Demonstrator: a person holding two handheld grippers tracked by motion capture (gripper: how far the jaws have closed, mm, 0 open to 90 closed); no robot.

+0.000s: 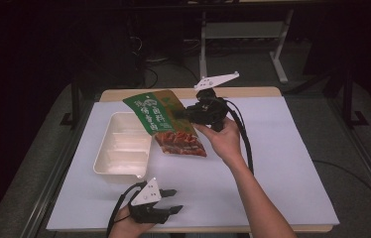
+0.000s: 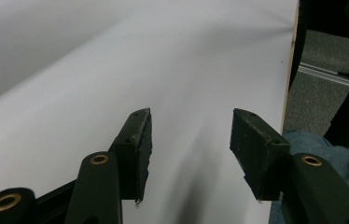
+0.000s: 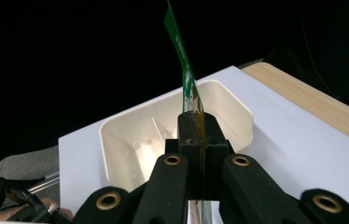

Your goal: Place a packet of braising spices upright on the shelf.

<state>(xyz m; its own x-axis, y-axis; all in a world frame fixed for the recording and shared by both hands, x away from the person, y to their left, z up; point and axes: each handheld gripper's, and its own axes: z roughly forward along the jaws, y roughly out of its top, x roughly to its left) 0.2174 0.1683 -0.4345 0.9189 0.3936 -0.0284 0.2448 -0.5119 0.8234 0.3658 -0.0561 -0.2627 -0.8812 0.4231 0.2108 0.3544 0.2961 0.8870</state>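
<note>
Snack pouch (image 1: pixel 166 121) is pinched edge-on in the right gripper (image 1: pixel 181 114) w/ jaws clamped tight, hanging above the white tray (image 1: pixel 105 166) at its 2 o'clock, while left gripper (image 1: pixel 173 201) sits approx half open w/ nothing between jaws, at the tray's 5 o'clock.

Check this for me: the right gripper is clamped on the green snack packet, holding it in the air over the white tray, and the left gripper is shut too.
Wrong on the left gripper: the left gripper view shows its jaws apart with nothing between them, above the white table cover. The rest holds: the right gripper is clamped on the green snack packet, held in the air over the white tray.
</note>
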